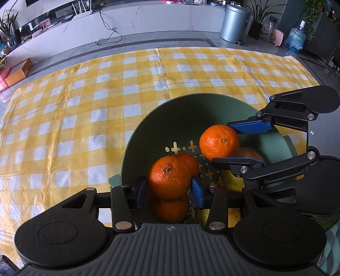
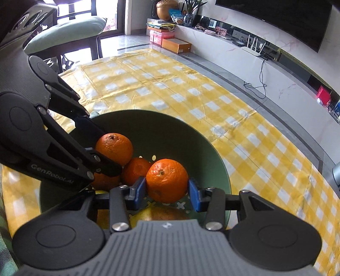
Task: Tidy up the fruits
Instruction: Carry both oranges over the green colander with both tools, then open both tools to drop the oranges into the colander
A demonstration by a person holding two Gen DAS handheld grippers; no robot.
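Note:
A green perforated bowl (image 1: 187, 114) (image 2: 170, 131) stands on the checked cloth. My left gripper (image 1: 169, 191) is shut on an orange (image 1: 169, 177) just above the bowl's near side. In the same view my right gripper (image 1: 221, 142) comes in from the right, shut on a second orange (image 1: 218, 142) over the bowl. In the right wrist view, the right gripper (image 2: 166, 192) clamps its orange (image 2: 166, 180) between blue pads. The left gripper (image 2: 110, 149) holds its orange (image 2: 114, 147) at the left. More oranges (image 1: 170, 209) (image 2: 136, 171) and a yellow fruit (image 1: 232, 180) lie inside the bowl.
The yellow-and-white checked cloth (image 1: 85, 110) spreads over a grey tiled floor. Beyond it are a white low counter (image 1: 148, 19), a metal bin (image 1: 233, 21), a water jug (image 1: 295, 40) and orange boxes (image 1: 19, 72). A chair with a green cushion (image 2: 65, 34) stands at the far left.

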